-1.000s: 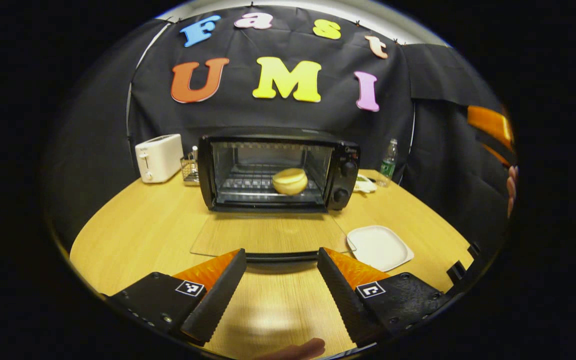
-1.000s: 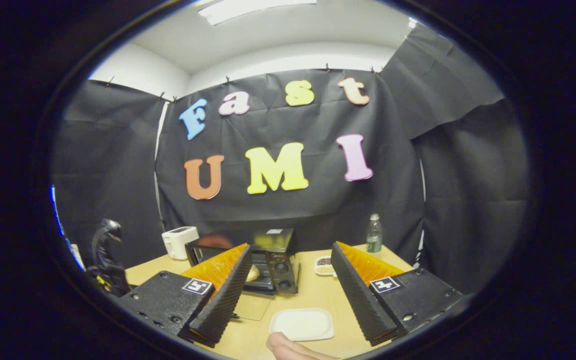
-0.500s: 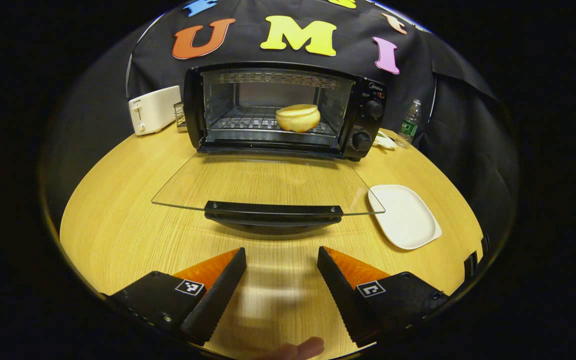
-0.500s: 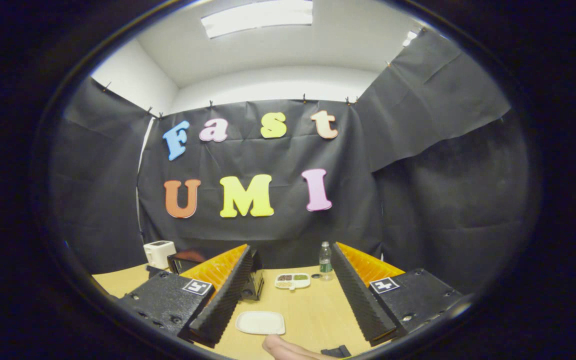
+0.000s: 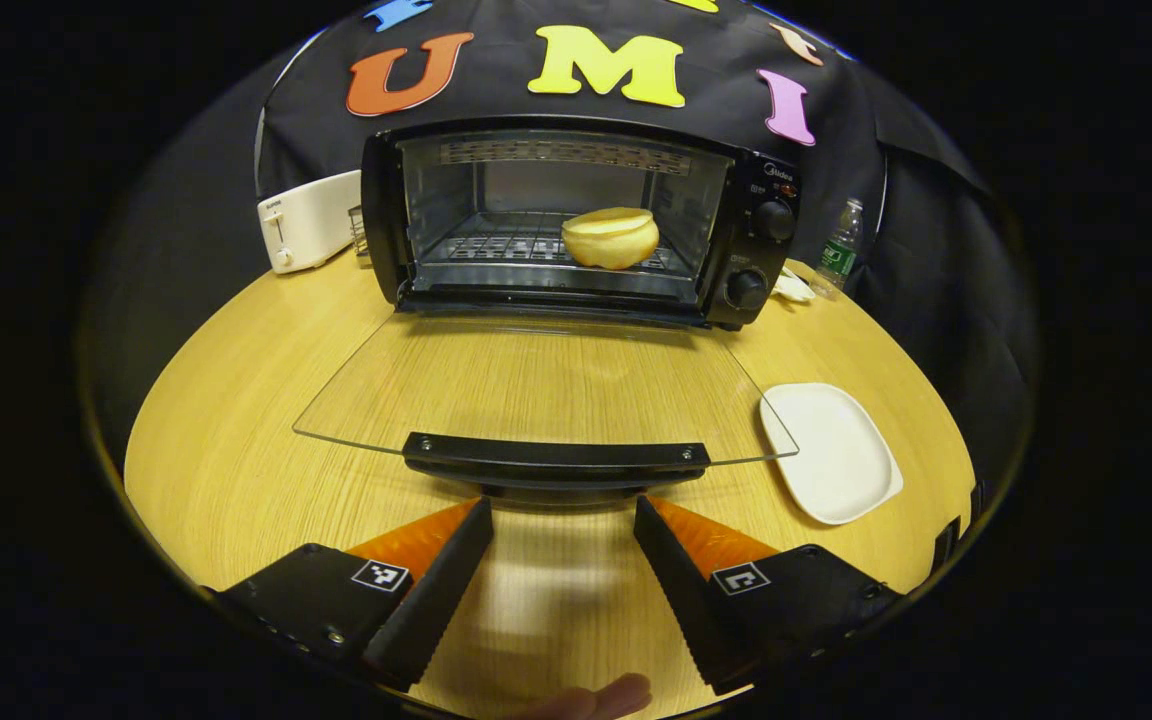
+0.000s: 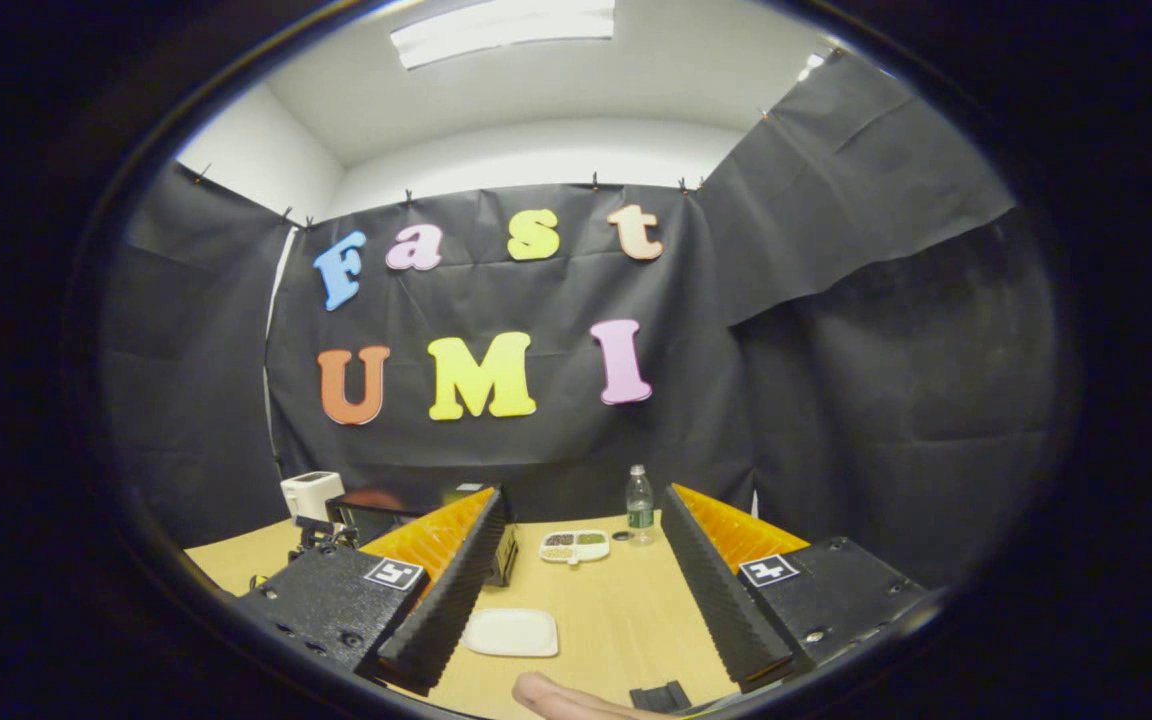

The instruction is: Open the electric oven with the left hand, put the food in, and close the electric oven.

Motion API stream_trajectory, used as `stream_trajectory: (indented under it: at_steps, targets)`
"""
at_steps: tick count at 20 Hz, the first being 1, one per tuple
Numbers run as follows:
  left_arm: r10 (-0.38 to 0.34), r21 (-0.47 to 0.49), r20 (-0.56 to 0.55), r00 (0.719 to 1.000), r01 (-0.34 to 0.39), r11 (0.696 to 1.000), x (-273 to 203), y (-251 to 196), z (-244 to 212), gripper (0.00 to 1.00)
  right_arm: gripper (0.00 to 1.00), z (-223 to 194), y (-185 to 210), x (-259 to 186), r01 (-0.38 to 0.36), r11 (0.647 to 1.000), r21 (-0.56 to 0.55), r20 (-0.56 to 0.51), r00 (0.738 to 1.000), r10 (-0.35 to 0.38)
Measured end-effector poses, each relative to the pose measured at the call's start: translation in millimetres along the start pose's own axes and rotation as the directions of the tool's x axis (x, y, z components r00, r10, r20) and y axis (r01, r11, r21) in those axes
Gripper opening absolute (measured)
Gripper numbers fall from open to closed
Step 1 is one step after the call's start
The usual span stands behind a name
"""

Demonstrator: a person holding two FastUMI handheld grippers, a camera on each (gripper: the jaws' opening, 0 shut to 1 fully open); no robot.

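The black electric oven [image 5: 576, 220] stands at the back of the wooden table with its glass door [image 5: 546, 385] folded down flat. A yellow bun [image 5: 611, 237] rests on the rack inside, right of centre. The door's black handle [image 5: 556, 460] lies just ahead of my left gripper [image 5: 561, 520], which is open and holds nothing. In the right gripper view, my right gripper [image 6: 581, 510] is open, empty and raised over the table, and the oven [image 6: 386, 510] shows partly behind its left finger.
A white square plate [image 5: 831, 450] lies right of the door. A white toaster [image 5: 306, 220] stands left of the oven, a water bottle [image 5: 839, 255] and a small dish [image 6: 574, 545] to its right. A fingertip [image 5: 596, 695] shows at the bottom edge.
My left gripper has come closer to the open door's handle and tilted down. The right gripper has pulled back and turned away from the oven. The bun stays on the rack.
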State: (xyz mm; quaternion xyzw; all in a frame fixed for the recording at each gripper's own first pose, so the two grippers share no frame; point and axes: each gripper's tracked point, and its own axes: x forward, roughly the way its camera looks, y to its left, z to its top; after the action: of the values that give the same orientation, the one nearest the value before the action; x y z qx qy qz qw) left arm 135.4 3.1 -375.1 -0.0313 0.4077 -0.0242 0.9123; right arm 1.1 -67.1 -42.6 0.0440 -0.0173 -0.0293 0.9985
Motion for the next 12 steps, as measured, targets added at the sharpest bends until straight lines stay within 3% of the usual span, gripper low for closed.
stream_trajectory:
  at_steps: [6, 7, 8, 9, 10, 12]
  targets:
    - [0.025, 0.042, 0.060, 0.998, -0.027, 0.999, -14, -2, 25, 0.96, 0.96, -8, 6, 1, -0.035, 0.999, 0.040, -0.017, 0.999, 0.036]
    - [0.026, 0.047, 0.080, 0.996, -0.030, 0.998, -16, -1, 33, 0.87, 0.96, -8, 5, 2, -0.038, 0.998, 0.043, -0.015, 0.999, 0.039]
    - [0.025, 0.046, 0.100, 0.995, -0.030, 0.998, -19, -1, 42, 0.87, 0.96, -6, 4, 2, -0.039, 0.998, 0.049, -0.012, 0.999, 0.040]
    - [0.025, 0.049, 0.122, 0.992, -0.031, 0.998, -23, -1, 51, 0.87, 0.96, -8, 3, 2, -0.036, 0.998, 0.052, -0.012, 0.999, 0.037]
    - [0.025, 0.056, 0.149, 0.988, -0.034, 0.998, -28, -2, 60, 0.96, 0.96, -8, 2, 1, -0.034, 0.998, 0.054, -0.009, 0.999, 0.034]
    - [0.046, 0.071, 0.200, 0.979, -0.062, 0.996, -30, 3, 80, 0.97, 0.96, -7, 1, 0, -0.035, 0.998, 0.053, -0.006, 0.999, 0.035]
